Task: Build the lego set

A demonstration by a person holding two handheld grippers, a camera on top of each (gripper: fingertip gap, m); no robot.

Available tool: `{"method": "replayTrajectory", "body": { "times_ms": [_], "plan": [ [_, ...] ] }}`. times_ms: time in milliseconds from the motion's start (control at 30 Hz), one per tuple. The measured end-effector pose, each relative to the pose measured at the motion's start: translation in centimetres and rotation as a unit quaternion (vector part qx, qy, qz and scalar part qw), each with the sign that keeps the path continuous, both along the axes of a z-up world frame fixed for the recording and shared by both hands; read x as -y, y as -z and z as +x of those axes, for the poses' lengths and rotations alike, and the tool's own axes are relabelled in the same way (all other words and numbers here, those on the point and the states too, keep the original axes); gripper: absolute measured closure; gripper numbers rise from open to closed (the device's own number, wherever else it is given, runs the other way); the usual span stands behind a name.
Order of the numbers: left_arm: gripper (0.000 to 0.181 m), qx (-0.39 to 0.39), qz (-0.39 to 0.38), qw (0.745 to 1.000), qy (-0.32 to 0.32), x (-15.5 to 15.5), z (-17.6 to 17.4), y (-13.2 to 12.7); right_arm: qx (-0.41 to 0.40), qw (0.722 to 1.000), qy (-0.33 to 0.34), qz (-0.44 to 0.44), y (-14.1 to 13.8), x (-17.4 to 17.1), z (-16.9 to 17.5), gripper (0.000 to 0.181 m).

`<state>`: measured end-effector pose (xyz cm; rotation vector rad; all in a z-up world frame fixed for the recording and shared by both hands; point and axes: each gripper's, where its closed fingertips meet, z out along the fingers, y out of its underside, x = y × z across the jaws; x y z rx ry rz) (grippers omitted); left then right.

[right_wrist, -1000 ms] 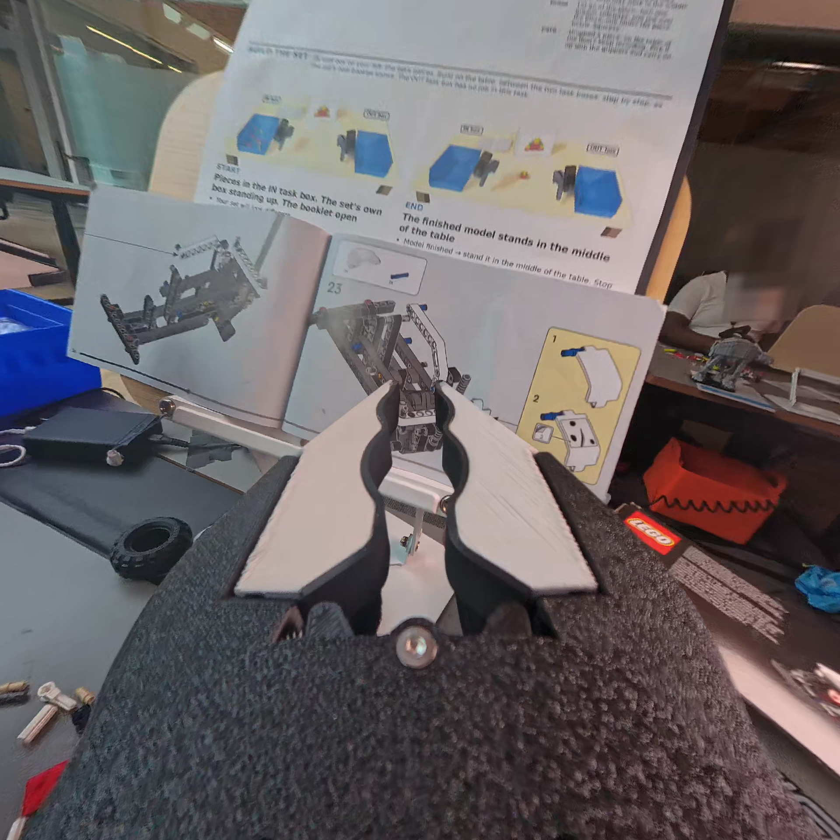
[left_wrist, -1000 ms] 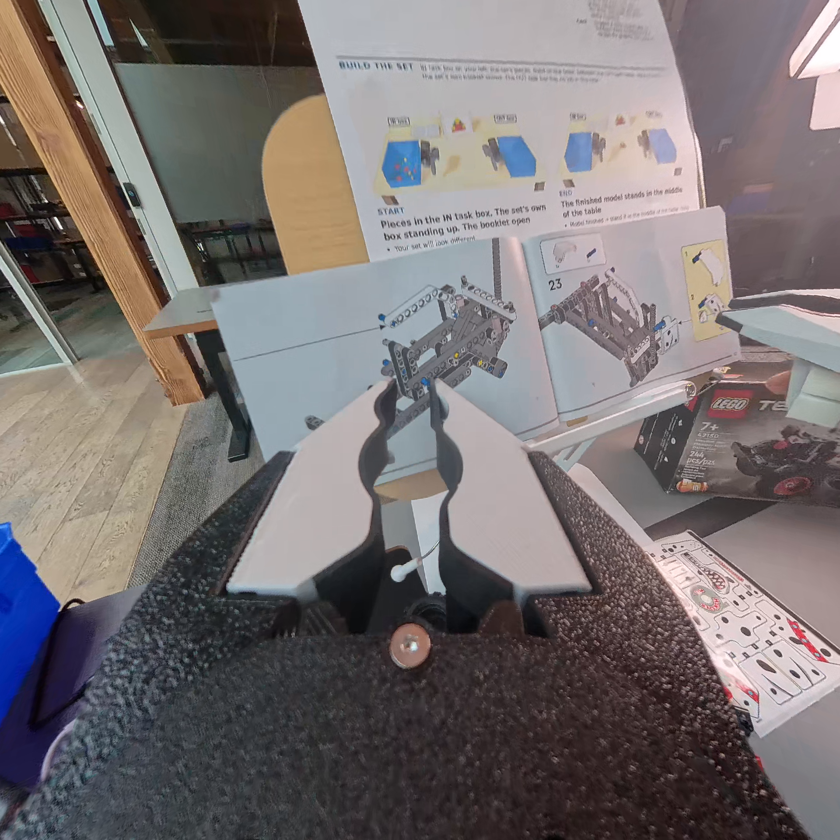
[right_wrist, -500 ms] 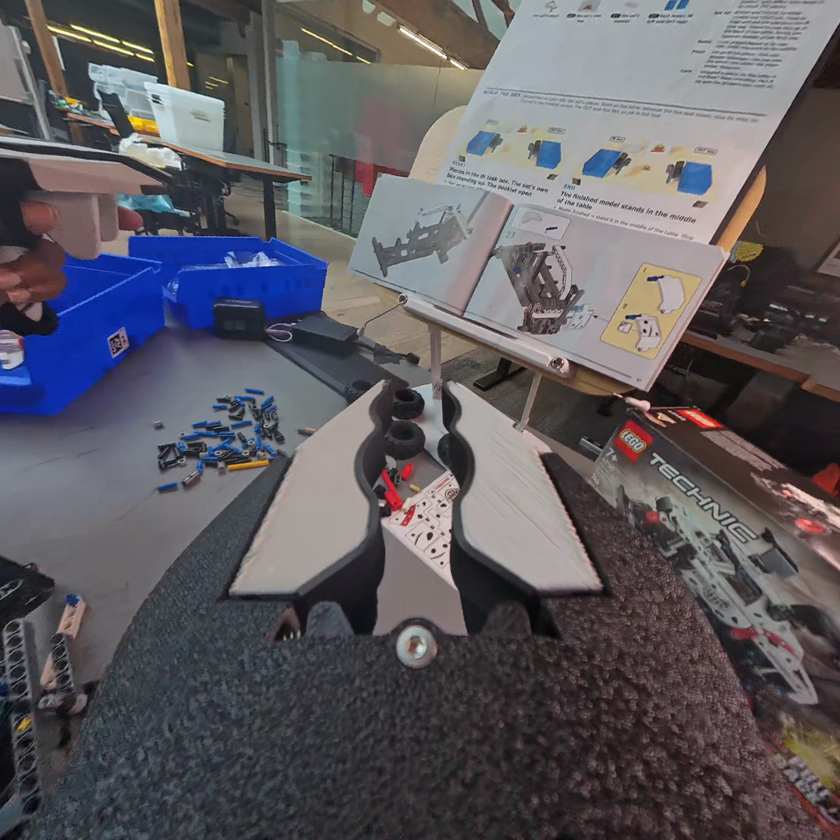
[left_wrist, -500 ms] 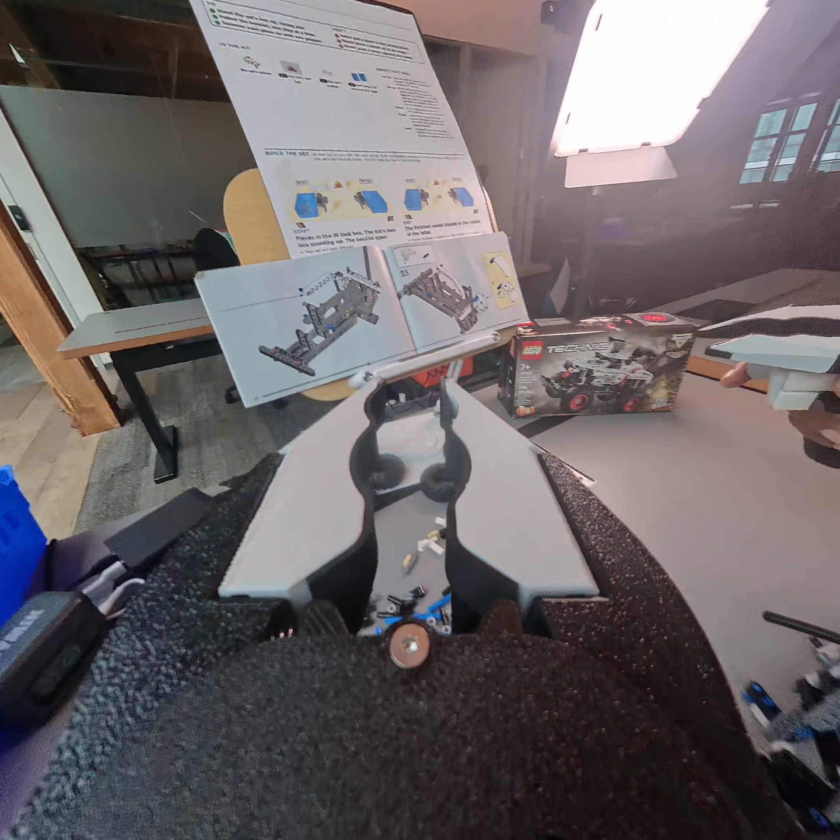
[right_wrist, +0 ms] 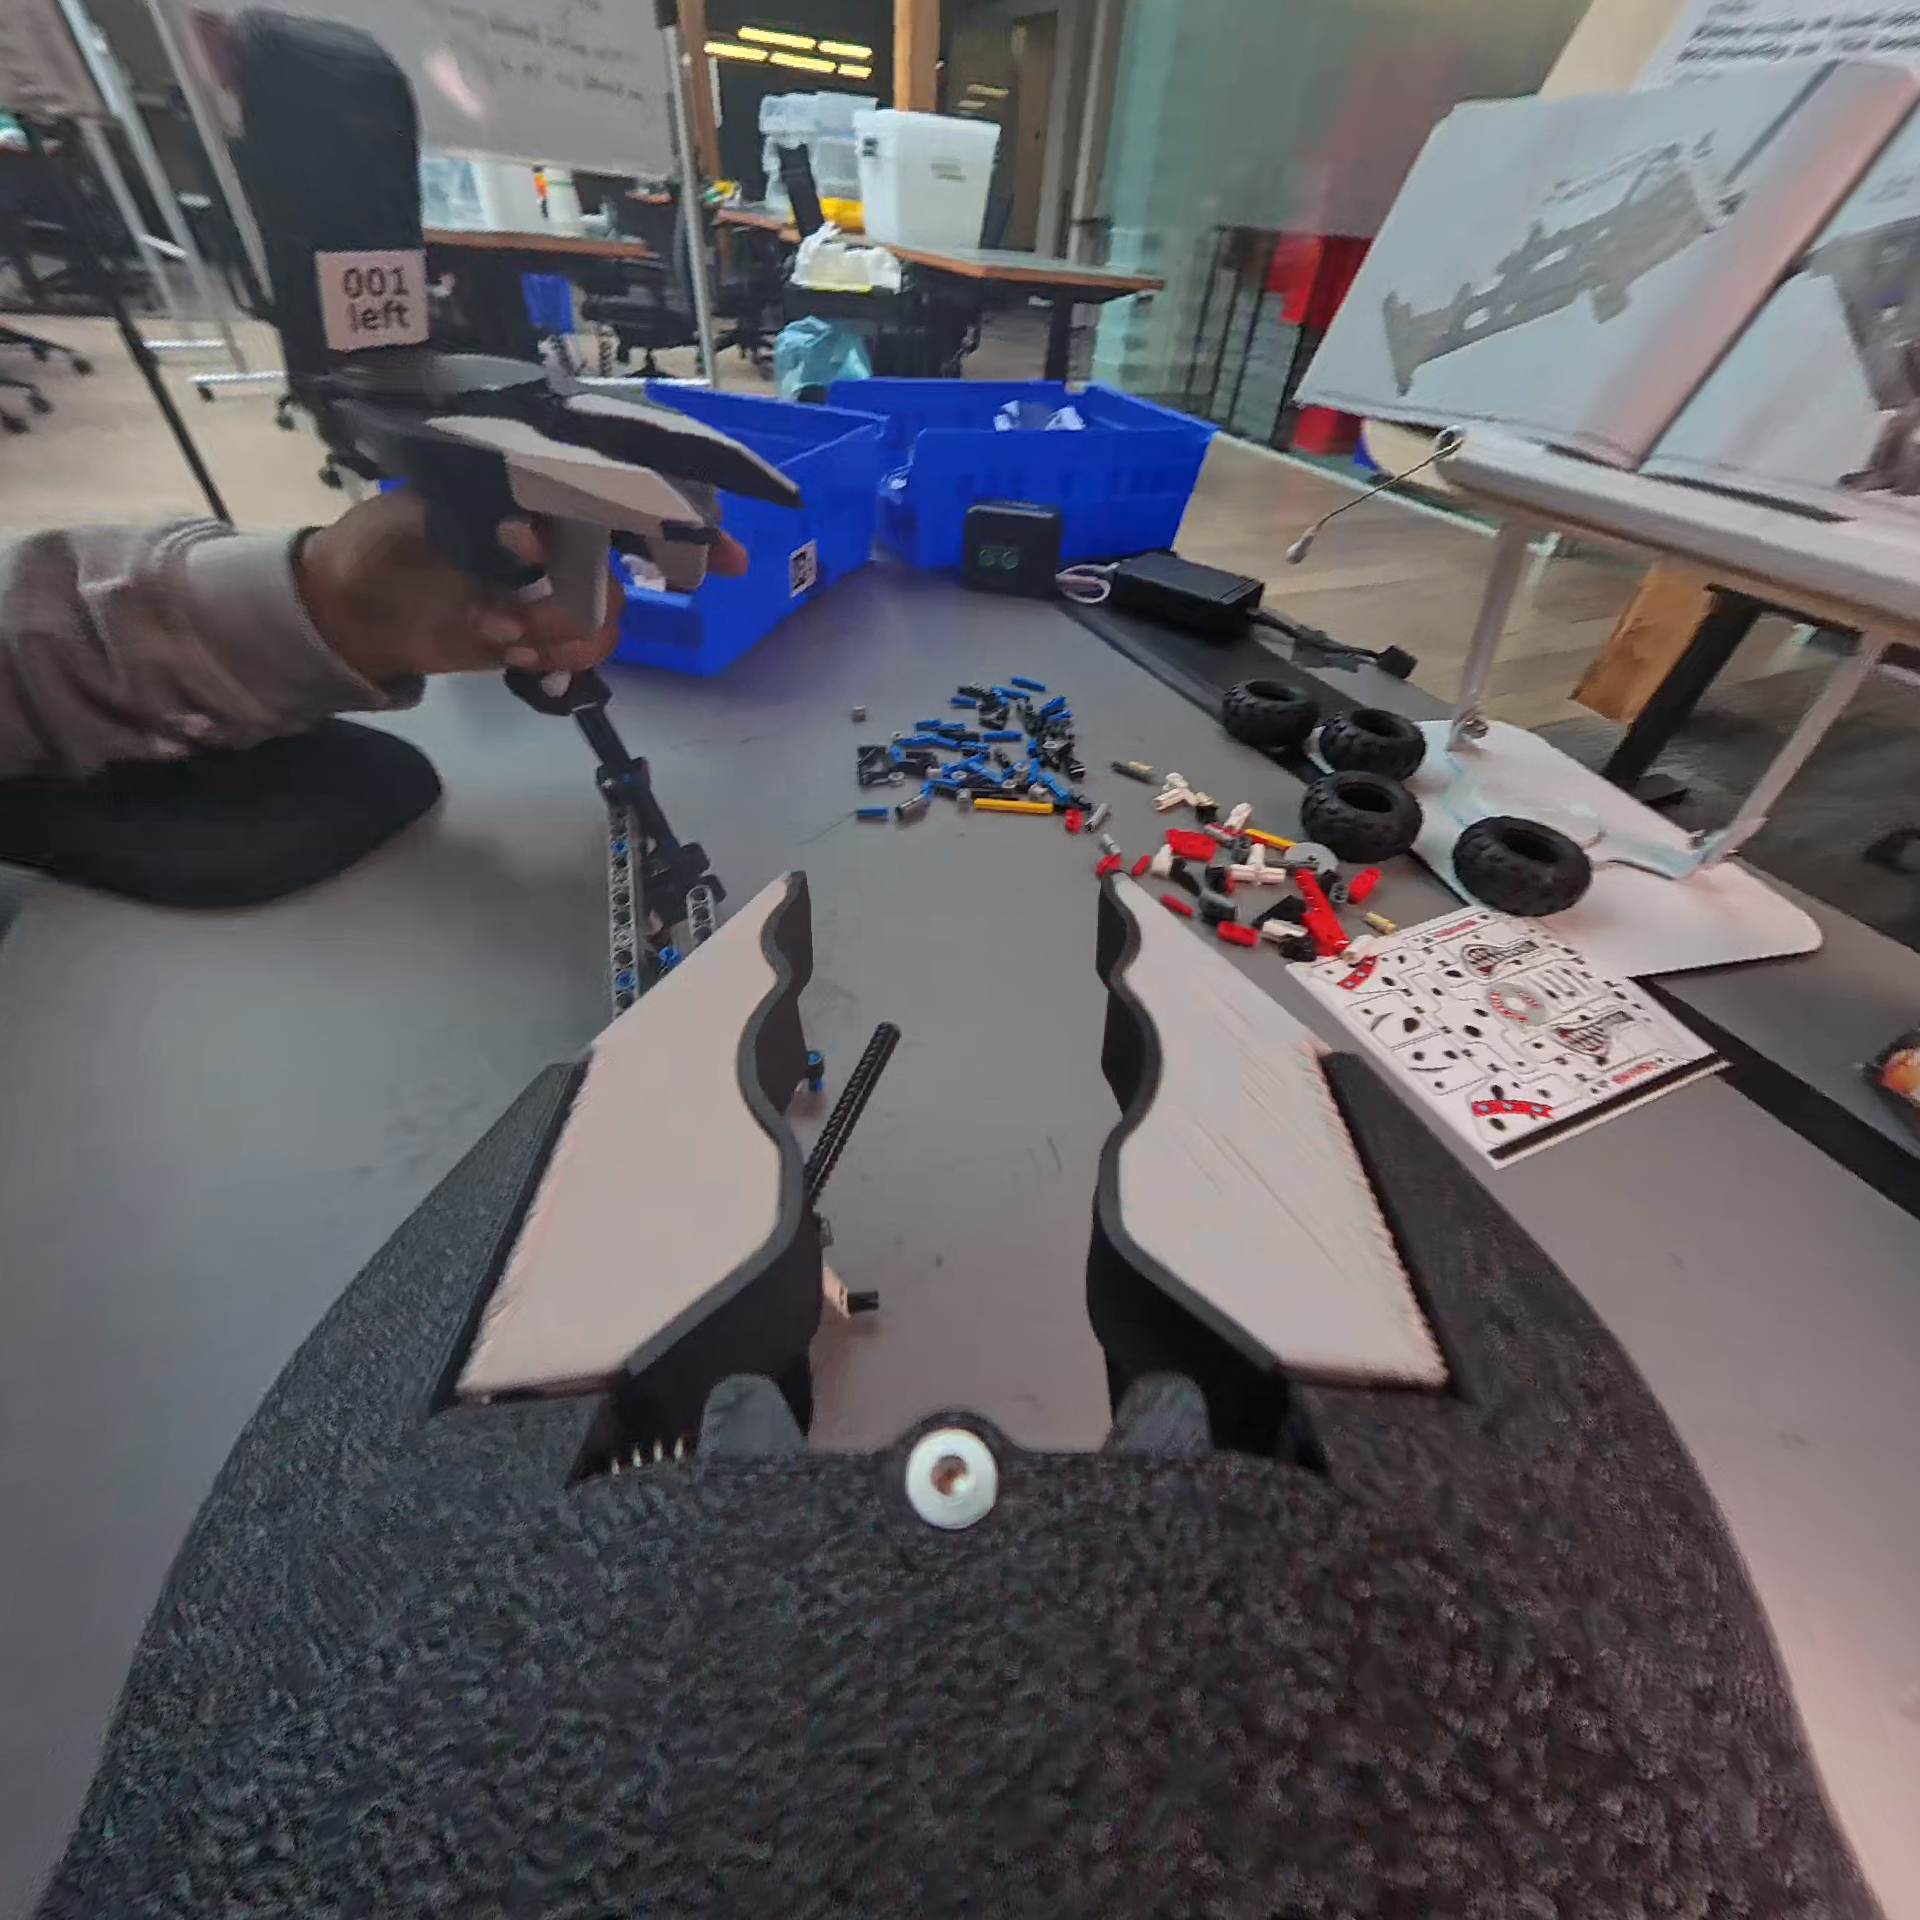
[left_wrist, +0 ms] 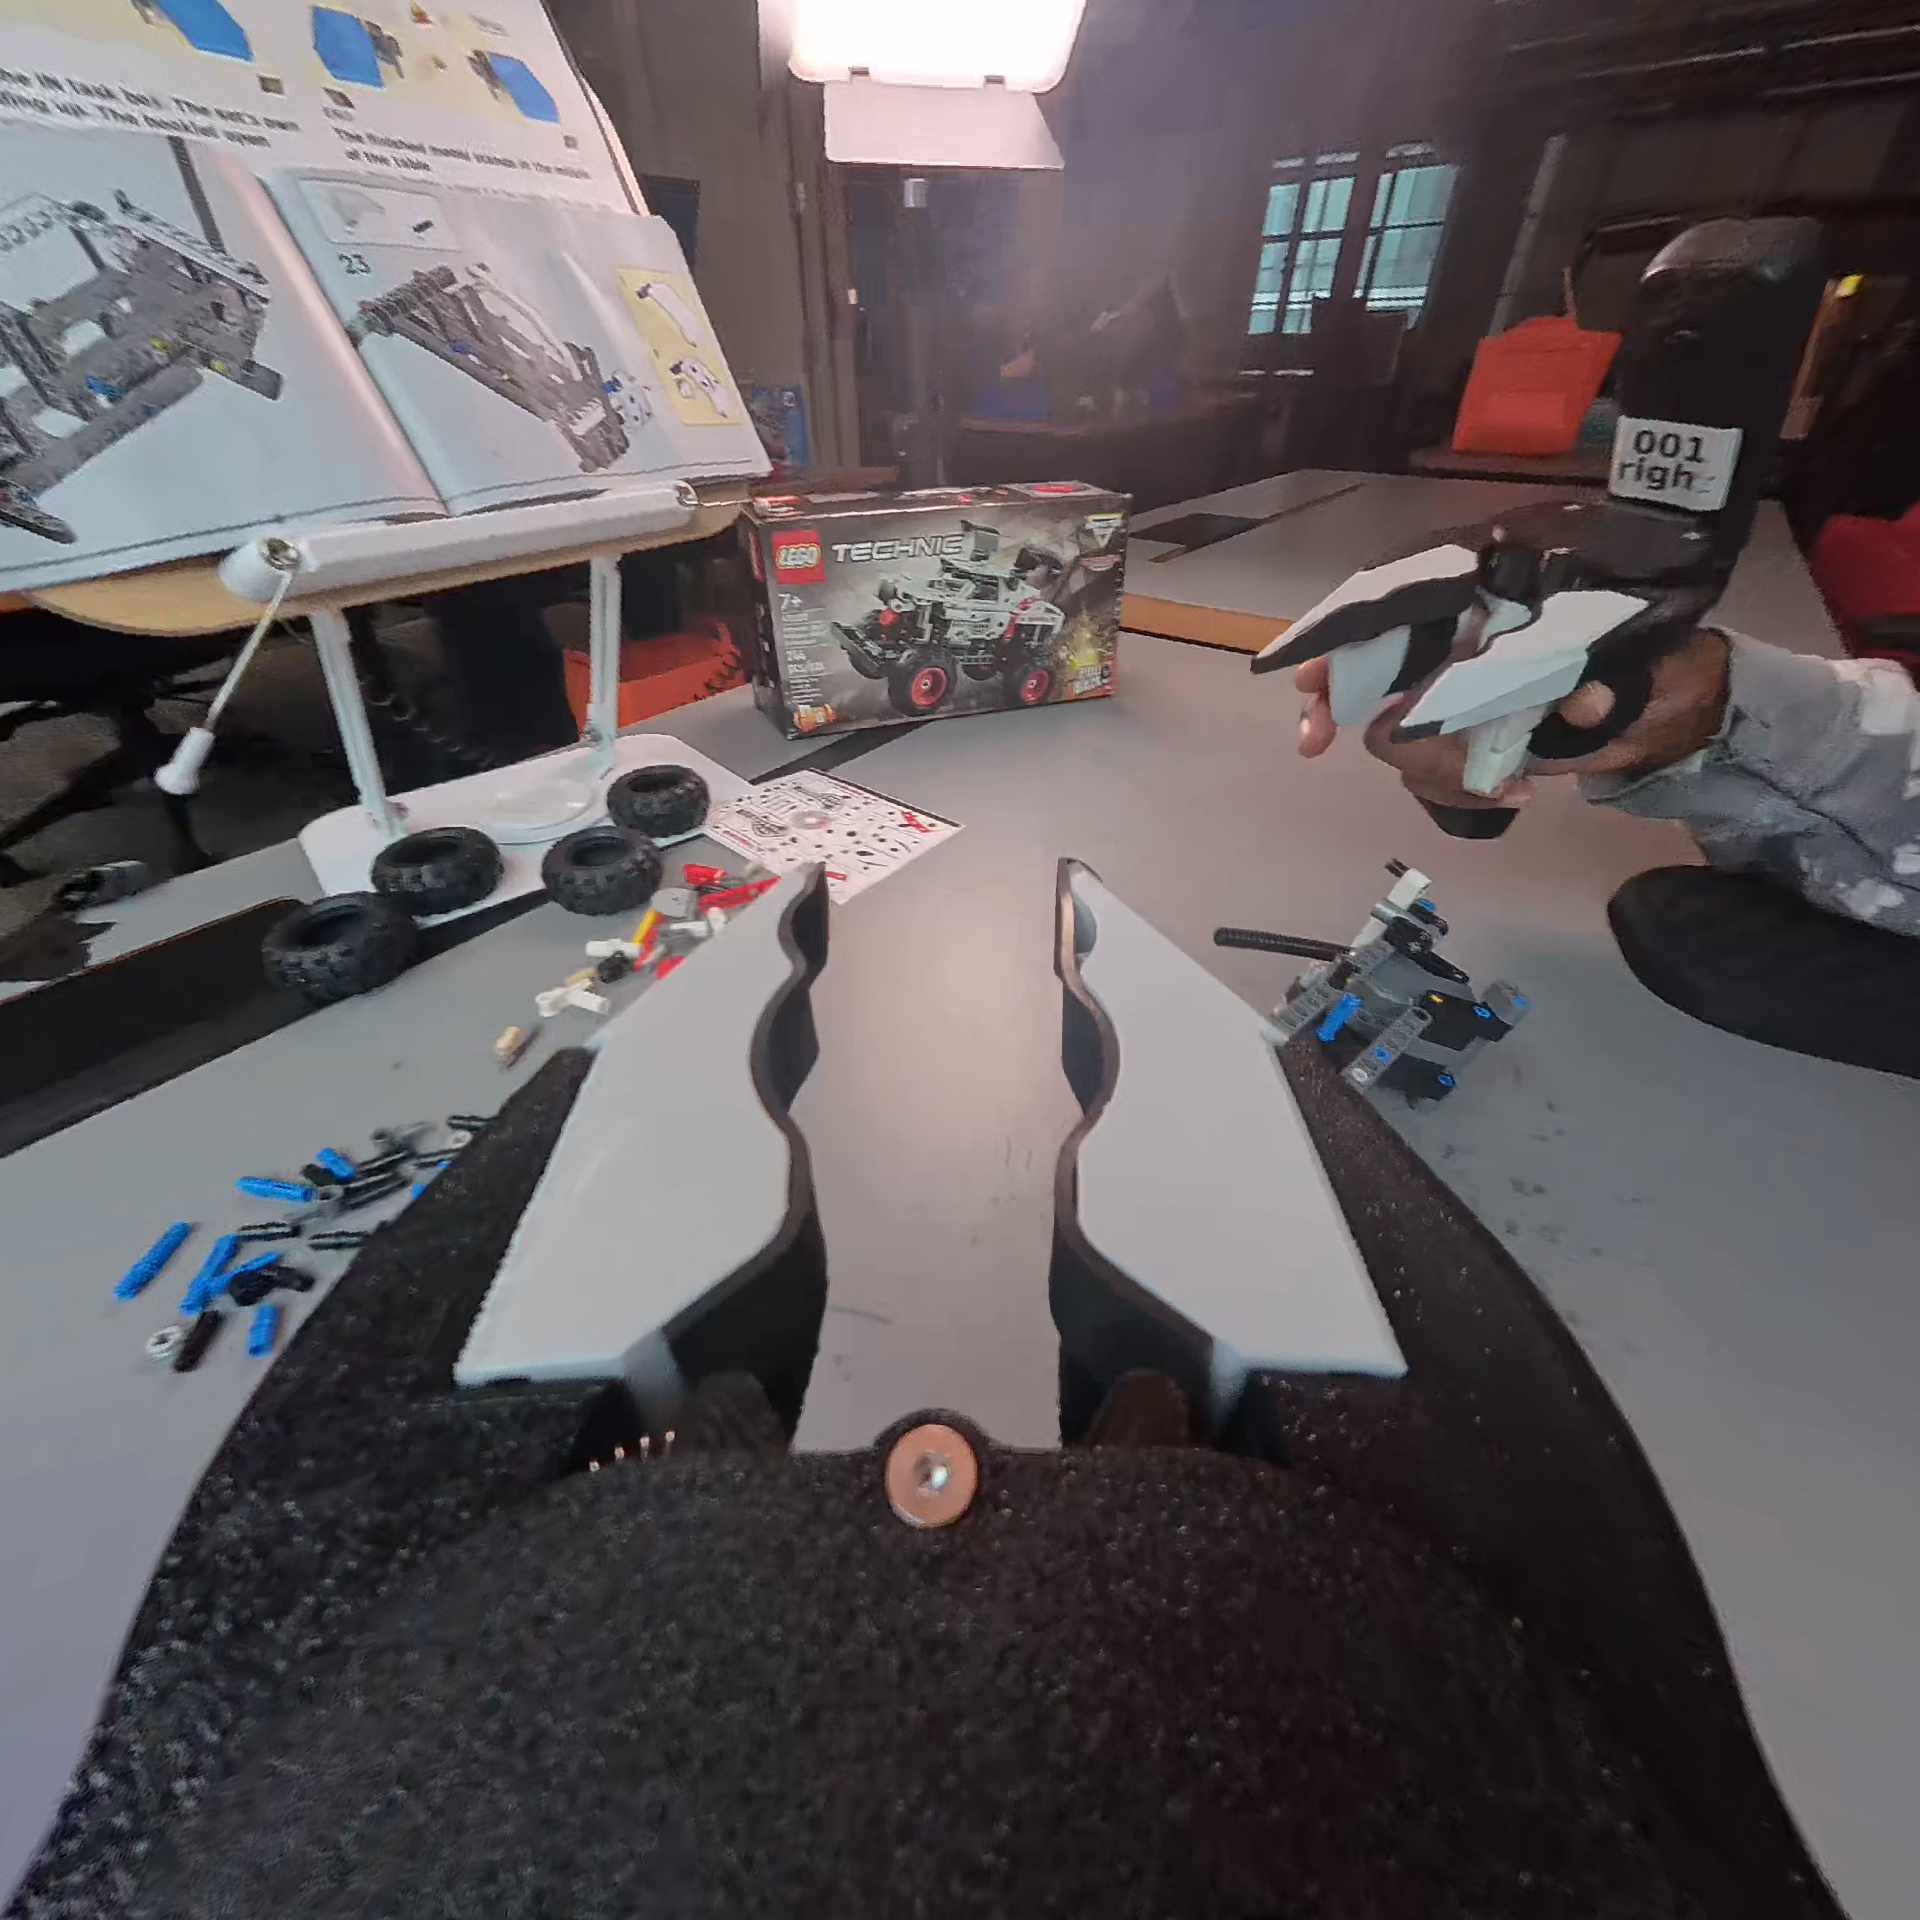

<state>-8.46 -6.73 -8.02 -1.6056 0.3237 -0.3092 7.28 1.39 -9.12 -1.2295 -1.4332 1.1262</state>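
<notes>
My left gripper is open and empty, low over bare grey table. The part-built grey chassis with blue pins lies just right of its right finger. My right gripper is open and empty too. The chassis lies just beyond its left finger, which partly hides it. A black ribbed rod lies between the jaws near that finger. Each gripper shows in the other's view, held above the table: the right, the left.
Loose blue and black pins, red and white pieces, several black tyres and a sticker sheet lie on the table. The open booklet stands on a stand, beside the set's box. Blue bins stand at the far edge.
Both grippers have swung down from facing the booklet to low over the table. Both jaws have gone from nearly shut to wide open.
</notes>
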Motion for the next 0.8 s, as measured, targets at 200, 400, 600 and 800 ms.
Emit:
{"method": "replayTrajectory", "body": {
  "times_ms": [200, 400, 600, 800],
  "plan": [
    [0.127, 0.037, -0.019, 0.995, 0.086, 0.7, 1.2, 1.1, 0.177, 0.978, -0.112, 0.011, 7.2, 3.5, 1.9, 0.098],
    [0.113, 0.03, -0.056, 0.982, 0.18, 2.3, 3.6, 2.6, 0.25, 0.959, -0.129, 0.044, 10.6, 4.6, 2.0, 0.095],
    [0.115, -0.017, -0.111, 0.968, 0.225, 3.0, 6.1, 5.6, 0.23, 0.965, -0.119, 0.048, 10.7, 3.9, 1.5, 0.116],
    [0.142, -0.085, -0.143, 0.969, 0.181, 1.9, 6.1, 7.9, 0.208, 0.972, -0.102, 0.034, 10.7, 2.8, 0.9, 0.119]
  ]
}}
